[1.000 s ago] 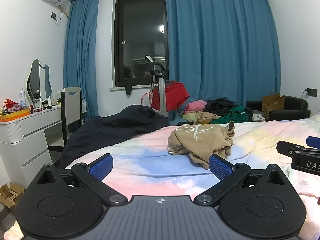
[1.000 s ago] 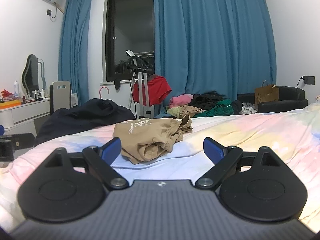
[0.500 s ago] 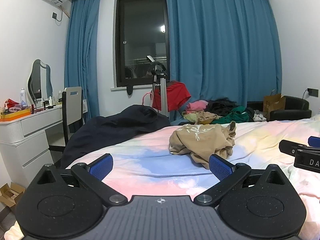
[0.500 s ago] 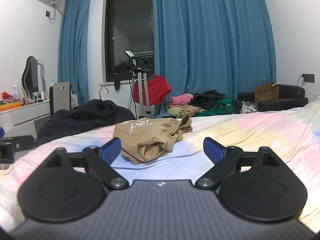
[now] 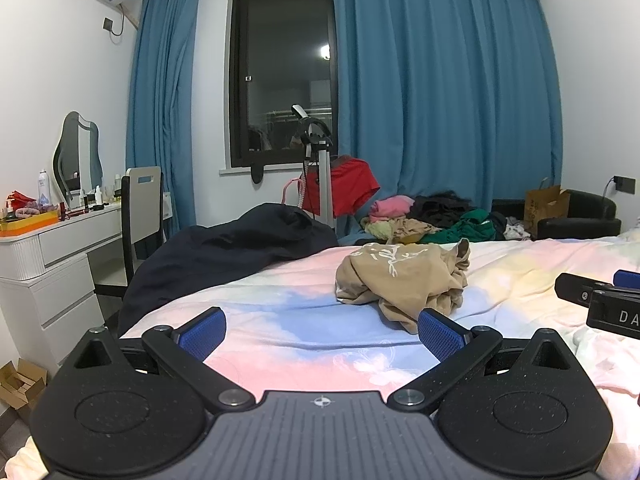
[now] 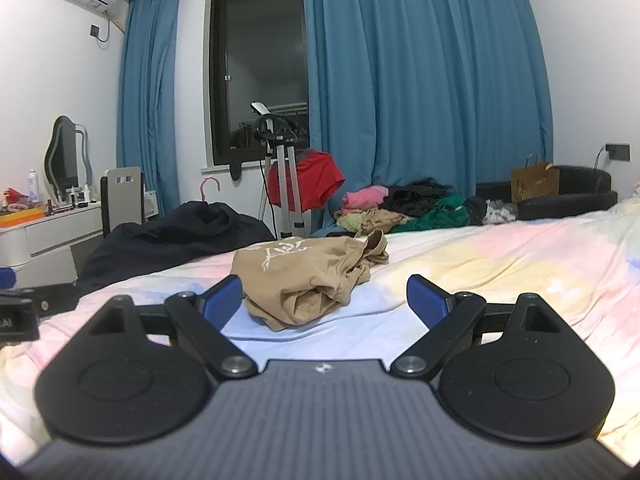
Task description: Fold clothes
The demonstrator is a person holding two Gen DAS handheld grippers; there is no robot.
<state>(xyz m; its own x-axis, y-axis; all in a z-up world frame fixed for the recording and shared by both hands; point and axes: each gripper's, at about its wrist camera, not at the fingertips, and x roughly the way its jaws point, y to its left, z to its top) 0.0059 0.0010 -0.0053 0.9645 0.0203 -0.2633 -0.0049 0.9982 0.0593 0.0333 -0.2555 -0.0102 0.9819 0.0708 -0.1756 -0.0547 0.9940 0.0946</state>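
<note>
Where the room opens ahead of both cameras, a bed (image 5: pixel 500 268) with a pastel sheet fills the foreground. Beyond its far edge lies a heap of clothes (image 6: pixel 404 210). A crumpled tan shirt (image 5: pixel 404 280) rests on the bed, ahead of both grippers and touched by neither. Left gripper (image 5: pixel 322 332): fingers spread wide, nothing between them. Right gripper (image 6: pixel 324 298): fingers likewise wide apart and empty, with the shirt just beyond their tips.
</note>
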